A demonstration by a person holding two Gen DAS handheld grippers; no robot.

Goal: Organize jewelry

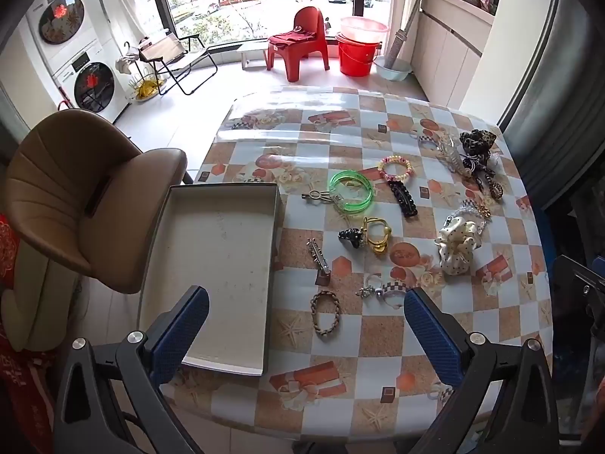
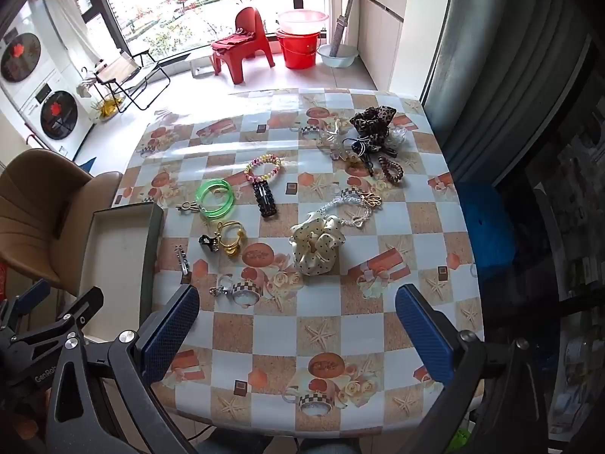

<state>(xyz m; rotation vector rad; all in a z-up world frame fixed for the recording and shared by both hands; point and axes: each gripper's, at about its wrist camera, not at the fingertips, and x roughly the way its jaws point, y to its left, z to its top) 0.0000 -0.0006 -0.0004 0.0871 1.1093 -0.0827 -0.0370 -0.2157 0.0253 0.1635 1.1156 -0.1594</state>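
An empty grey box [image 1: 215, 265] lies at the table's left edge; it also shows in the right wrist view [image 2: 113, 249]. Jewelry lies scattered on the checkered tablecloth: green bangles [image 1: 351, 189] [image 2: 214, 197], a beaded bracelet [image 1: 396, 167] [image 2: 263, 168], a black hair clip [image 1: 403, 198] [image 2: 264, 198], a gold piece [image 1: 375, 235] [image 2: 230, 240], a braided bracelet [image 1: 326, 314], a cream polka-dot scrunchie [image 1: 457, 244] [image 2: 317, 247], a leopard scrunchie [image 1: 477, 142] [image 2: 372, 121]. My left gripper [image 1: 306, 335] is open above the near table, the braided bracelet between its fingers. My right gripper [image 2: 297, 335] is open and empty.
A brown chair [image 1: 75, 196] stands left of the table, close to the box. The table's front edge [image 2: 302, 427] is just below the grippers. A dark curtain [image 2: 510, 75] hangs on the right. A red chair [image 1: 298, 41] and bucket stand far back.
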